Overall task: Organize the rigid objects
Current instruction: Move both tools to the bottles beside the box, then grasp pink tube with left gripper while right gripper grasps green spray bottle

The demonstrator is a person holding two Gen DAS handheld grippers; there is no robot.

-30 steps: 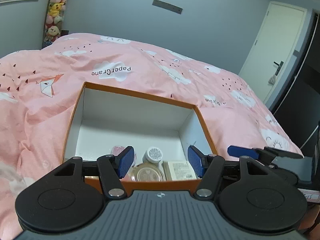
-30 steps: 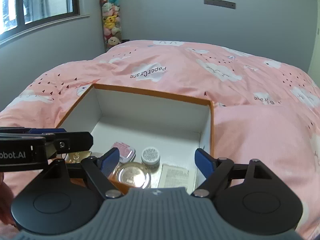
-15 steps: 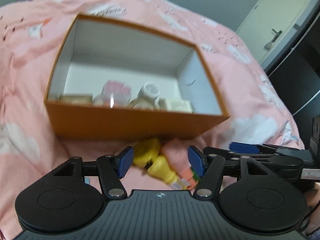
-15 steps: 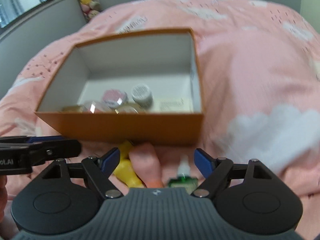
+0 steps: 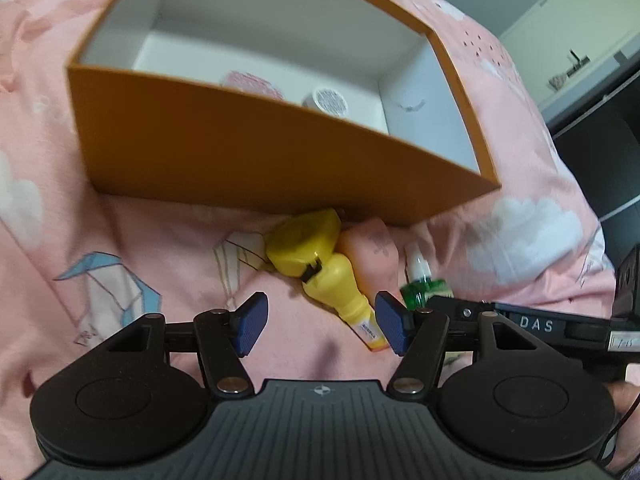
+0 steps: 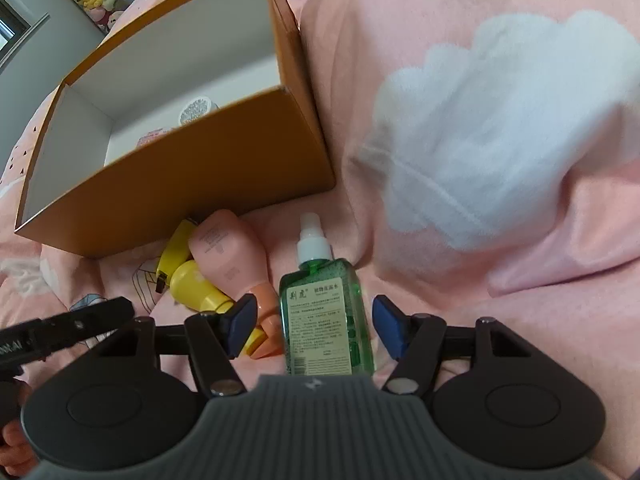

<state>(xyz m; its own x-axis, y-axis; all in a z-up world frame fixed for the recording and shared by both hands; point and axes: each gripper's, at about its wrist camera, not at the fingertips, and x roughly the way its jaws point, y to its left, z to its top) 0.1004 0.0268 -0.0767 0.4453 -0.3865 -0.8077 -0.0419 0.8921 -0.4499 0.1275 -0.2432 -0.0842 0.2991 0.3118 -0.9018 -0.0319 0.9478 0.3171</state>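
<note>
Both my hands tilt steeply down over the pink duvet, in front of the orange box. My right gripper straddles the green spray bottle lying flat; its jaws have just been closing but the pads stand clear of it. My left gripper gapes empty above the yellow bottle, beside a pink tube.
</note>
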